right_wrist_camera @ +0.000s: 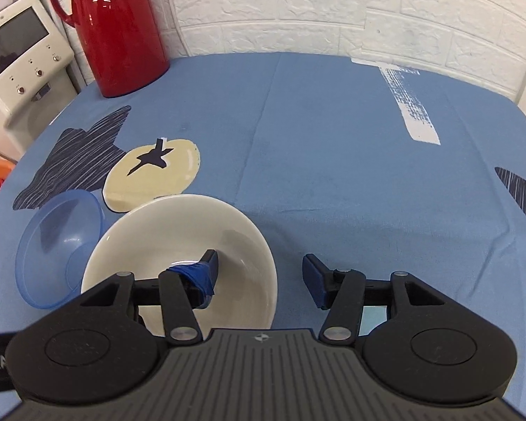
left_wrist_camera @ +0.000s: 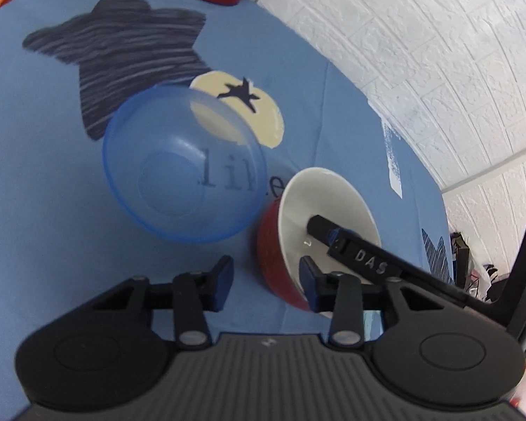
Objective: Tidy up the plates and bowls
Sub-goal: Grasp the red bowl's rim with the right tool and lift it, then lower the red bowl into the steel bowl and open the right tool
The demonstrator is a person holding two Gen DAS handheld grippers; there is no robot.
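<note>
The right gripper (right_wrist_camera: 261, 277) straddles the near rim of the red ceramic bowl with white inside (right_wrist_camera: 179, 259), fingers wide; the translucent blue plastic bowl (left_wrist_camera: 182, 165) lies beside it, ahead of the wide-open left gripper (left_wrist_camera: 266, 279).

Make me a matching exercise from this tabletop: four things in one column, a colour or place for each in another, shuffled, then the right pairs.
Things:
1. blue bowl
2. red bowl
3. jug
4. right gripper

Descriptions:
A. tall, red, at the cloth's far corner
B. open, one finger inside a bowl
C. see-through, print visible through it
D. red outside, white inside

Pairs: 1-C, 2-D, 3-A, 4-B
</note>
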